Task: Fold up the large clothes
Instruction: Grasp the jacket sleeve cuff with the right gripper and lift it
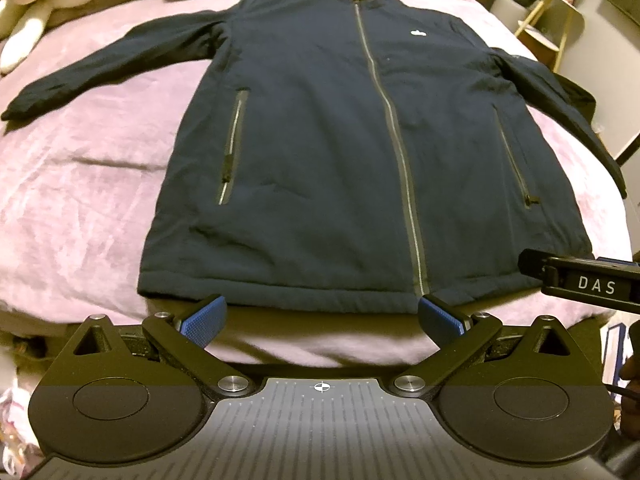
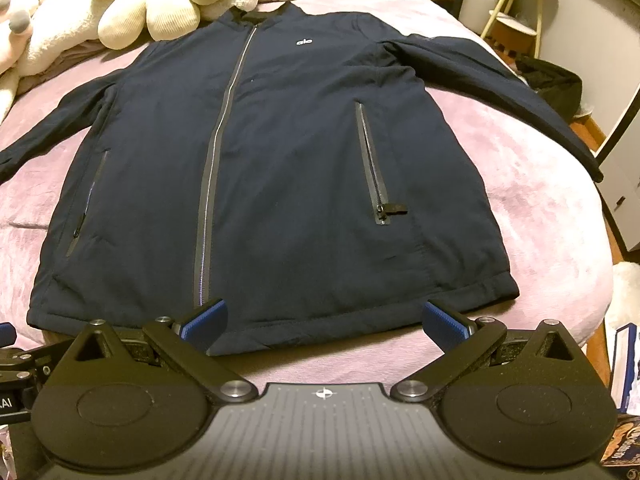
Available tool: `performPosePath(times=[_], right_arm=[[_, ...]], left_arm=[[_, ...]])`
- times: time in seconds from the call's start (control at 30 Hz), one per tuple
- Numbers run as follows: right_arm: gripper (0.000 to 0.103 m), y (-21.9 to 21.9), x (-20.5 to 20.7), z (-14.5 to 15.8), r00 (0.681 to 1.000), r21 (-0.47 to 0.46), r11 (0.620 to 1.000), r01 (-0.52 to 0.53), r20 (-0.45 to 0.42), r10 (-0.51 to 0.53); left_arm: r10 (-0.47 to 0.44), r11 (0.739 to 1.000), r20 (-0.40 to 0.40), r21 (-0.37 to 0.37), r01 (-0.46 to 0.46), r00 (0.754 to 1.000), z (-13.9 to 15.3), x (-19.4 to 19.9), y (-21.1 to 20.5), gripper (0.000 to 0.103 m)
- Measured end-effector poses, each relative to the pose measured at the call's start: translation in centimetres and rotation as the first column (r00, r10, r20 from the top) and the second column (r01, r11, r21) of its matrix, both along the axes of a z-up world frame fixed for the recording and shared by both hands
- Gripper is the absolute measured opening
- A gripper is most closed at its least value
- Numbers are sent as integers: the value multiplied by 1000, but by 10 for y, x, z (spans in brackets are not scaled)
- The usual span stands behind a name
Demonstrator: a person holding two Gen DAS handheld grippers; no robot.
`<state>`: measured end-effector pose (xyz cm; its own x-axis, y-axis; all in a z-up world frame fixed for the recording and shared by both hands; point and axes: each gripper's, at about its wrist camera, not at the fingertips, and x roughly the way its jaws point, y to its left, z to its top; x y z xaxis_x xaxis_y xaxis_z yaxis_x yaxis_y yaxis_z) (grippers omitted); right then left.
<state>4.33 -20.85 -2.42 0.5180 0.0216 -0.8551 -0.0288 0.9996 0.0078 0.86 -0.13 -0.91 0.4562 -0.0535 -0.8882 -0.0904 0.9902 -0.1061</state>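
A navy zip-up jacket (image 1: 328, 128) lies flat and face up on a pink bed, collar far, hem near, both sleeves spread out to the sides. It also shows in the right wrist view (image 2: 280, 152). My left gripper (image 1: 322, 318) is open and empty, hovering just short of the hem near the zipper's bottom end. My right gripper (image 2: 324, 322) is open and empty over the hem's right half. The right gripper's body shows at the right edge of the left wrist view (image 1: 580, 280).
The pink blanket (image 1: 80, 184) covers the bed. Cream plush toys (image 2: 152, 4) lie by the collar at the headboard end. A dark garment (image 2: 552, 84) and a small yellow-legged table (image 2: 516, 8) stand off the bed's right side.
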Motion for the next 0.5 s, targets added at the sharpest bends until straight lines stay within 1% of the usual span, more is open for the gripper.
performPosePath(times=[0.2, 0.27, 0.3, 0.33, 0.4, 0.43, 0.47, 0.5], right_arm=[[103, -5, 7, -7, 1000, 24, 1000, 4, -13, -4], [103, -9, 9, -8, 1000, 53, 999, 2, 2, -2], [103, -12, 10, -7, 1000, 83, 997, -4, 24, 2], [103, -17, 10, -5, 998, 117, 993, -11, 57, 4], [103, -28, 11, -1, 987, 189, 981, -34, 160, 4], [103, -33, 12, 1, 978, 197, 980, -42, 207, 1], [103, -38, 13, 3, 963, 191, 980, -52, 271, -1], [103, -45, 14, 5, 935, 178, 981, -77, 354, 9]], left_arm=[[-1, 1000, -6, -6, 1, 1000, -5, 10, 0, 103], [3, 1000, 7, -9, -3, 1000, -6, 15, 1, 103], [7, 1000, 17, -11, -6, 1000, -6, 18, 2, 103], [13, 1000, 31, -12, -12, 999, -5, 22, 3, 103], [18, 1000, 81, -13, -17, 997, -3, 31, 5, 103], [13, 1000, 102, -11, -12, 995, -1, 37, 5, 103], [6, 1000, 113, -2, -5, 994, 0, 45, 5, 103], [0, 1000, 118, 11, -2, 993, 1, 53, 3, 103]])
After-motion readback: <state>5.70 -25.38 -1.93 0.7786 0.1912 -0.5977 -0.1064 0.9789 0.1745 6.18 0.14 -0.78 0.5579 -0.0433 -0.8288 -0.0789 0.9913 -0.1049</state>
